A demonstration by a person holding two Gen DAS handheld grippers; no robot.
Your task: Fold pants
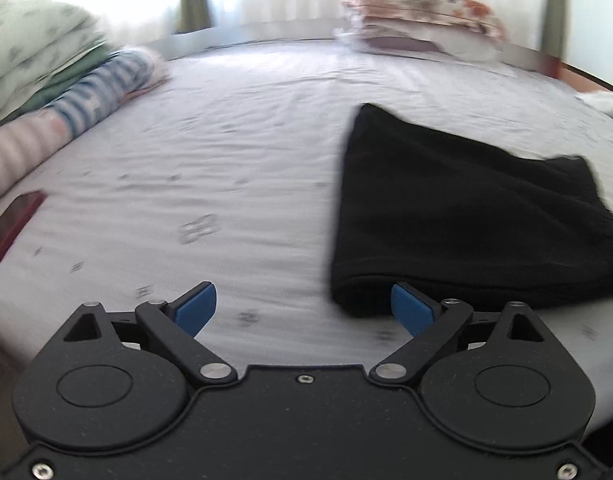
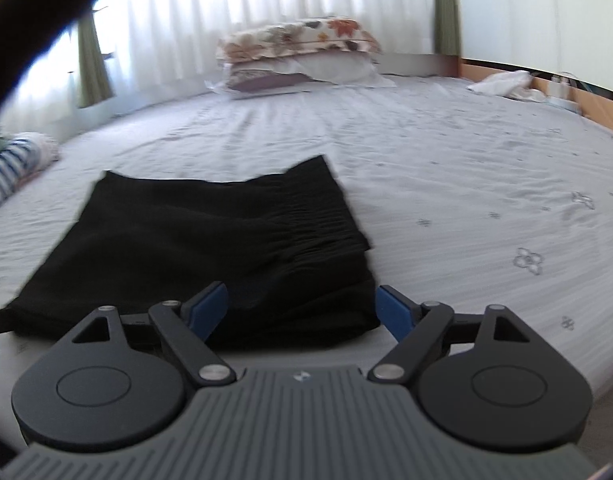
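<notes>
Black pants [image 1: 466, 208] lie folded into a flat packet on the pale patterned bed sheet [image 1: 226, 160]. In the left wrist view my left gripper [image 1: 304, 308] stands open just before the packet's near left corner. Its right blue pad [image 1: 412, 308] is beside that corner, and bare sheet lies under the rest of the gap. In the right wrist view the pants [image 2: 210, 240] show their gathered waistband on the right. My right gripper [image 2: 304, 308] is open at the near right corner, with the folded edge lying between its fingers but not pressed by them.
A red phone [image 1: 10, 228] lies at the bed's left edge. Behind it are a striped rolled cloth [image 1: 106, 88] and stacked green bedding [image 1: 30, 48]. Floral pillows [image 2: 298, 48] sit at the far side by the curtains. A white cloth [image 2: 502, 82] lies at the far right.
</notes>
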